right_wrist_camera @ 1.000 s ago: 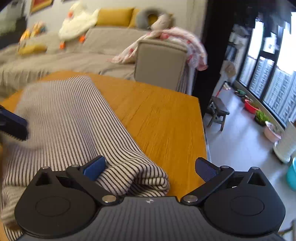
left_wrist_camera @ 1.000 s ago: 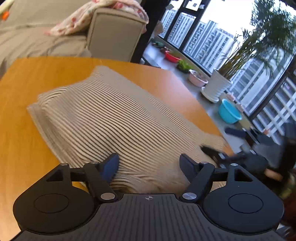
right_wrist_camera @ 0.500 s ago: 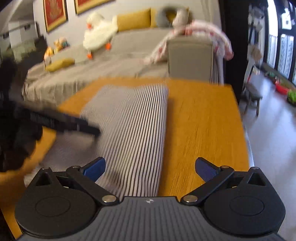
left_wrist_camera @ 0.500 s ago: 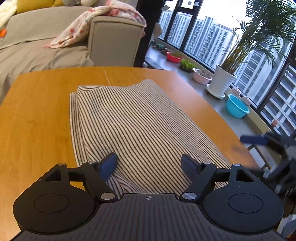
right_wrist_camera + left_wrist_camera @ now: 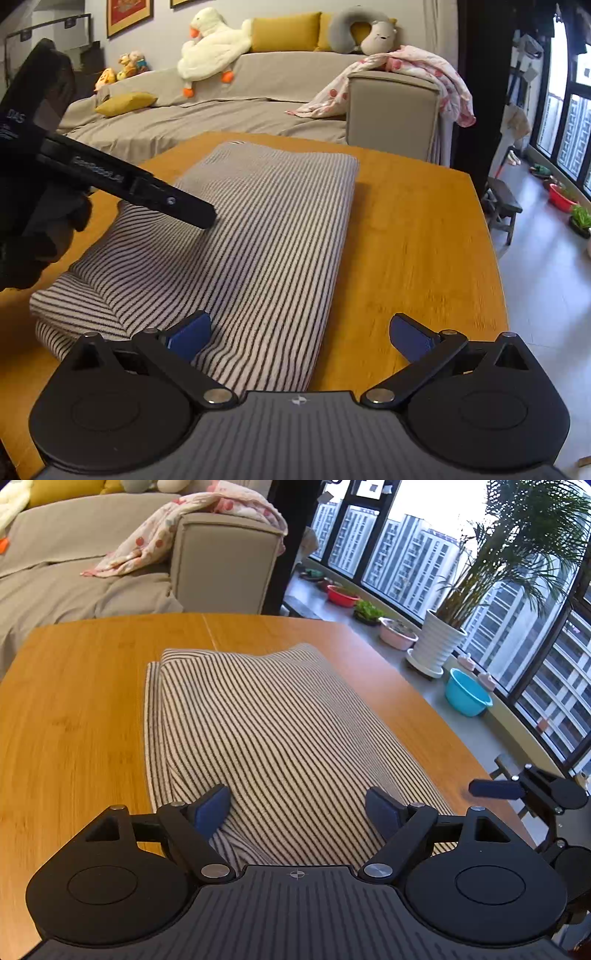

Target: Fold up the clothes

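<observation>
Compared with one second ago, the striped garment (image 5: 280, 734) no longer hangs in the air between the tools; it now lies folded flat on the table (image 5: 74, 709), and both tools have let it go and pulled back toward its near end.

In the left wrist view, the left tool (image 5: 299, 808) hovers over the near end of the garment with its fingers spread wide, and nothing is between them. The blue pad of its left finger (image 5: 212, 808) is close to a raised fold of the cloth; I cannot tell if it touches. This view alone shows the window side: a white plant pot (image 5: 436, 646), a blue basin (image 5: 467, 698) and a red basin (image 5: 341, 595) on the ledge. At the right edge, the right tool (image 5: 495, 789) appears beyond the table corner, apart from the cloth.

In the right wrist view, the right tool (image 5: 299, 336) is also spread open and empty, with its left finger over the garment (image 5: 266, 236) and its right finger over the bare table (image 5: 413, 236). Only this view shows the left tool (image 5: 177, 206) from the side, pointing down over the cloth, and the sofa (image 5: 229, 110) with a plush duck (image 5: 214, 40) and a yellow cushion (image 5: 125, 101). It also shows the loose layered corner of the garment at the near left.
</observation>
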The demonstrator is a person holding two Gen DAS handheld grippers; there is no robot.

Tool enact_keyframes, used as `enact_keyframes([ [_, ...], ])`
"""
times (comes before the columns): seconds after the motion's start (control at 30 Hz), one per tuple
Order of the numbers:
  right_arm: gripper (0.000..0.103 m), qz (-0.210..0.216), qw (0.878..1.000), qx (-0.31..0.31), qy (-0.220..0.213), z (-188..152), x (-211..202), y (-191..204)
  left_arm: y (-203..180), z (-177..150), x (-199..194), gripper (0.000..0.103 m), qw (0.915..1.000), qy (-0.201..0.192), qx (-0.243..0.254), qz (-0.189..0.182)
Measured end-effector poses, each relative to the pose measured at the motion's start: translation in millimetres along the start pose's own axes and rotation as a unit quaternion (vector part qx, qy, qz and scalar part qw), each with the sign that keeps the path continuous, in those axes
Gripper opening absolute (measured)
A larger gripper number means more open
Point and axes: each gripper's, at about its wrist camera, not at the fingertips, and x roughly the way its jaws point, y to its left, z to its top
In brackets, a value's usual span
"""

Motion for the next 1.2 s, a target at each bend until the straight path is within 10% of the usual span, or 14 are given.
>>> enact_keyframes([
  [0.23, 0.103, 0.053, 0.995, -0.027, -0.080, 16.6, -29.9, 16.7, 3.4, 0.2, -1.5, 0.087, 1.0000, -0.001, -0.004, -0.002],
  [0.57, 0.103, 0.079, 0.997, -0.001, 0.001, 3.3, 8.0, 30.3, 3.3, -0.5, -3.4, 0.088, 1.0000, 0.000, -0.001, 0.003],
  [1.07, 0.103, 0.078, 0.997, 0.026, 0.001, -8.9, 4.9, 27.9, 14.7, -14.6, -43.6, 0.091, 0.9990, -0.029, -0.007, -0.033],
  [1.2, 0.103, 0.080, 0.996, 0.029, -0.001, -9.4, 6.4, 26.6, 23.6, -32.0, -44.5, 0.091, 0.9983, 0.002, 0.031, 0.050],
])
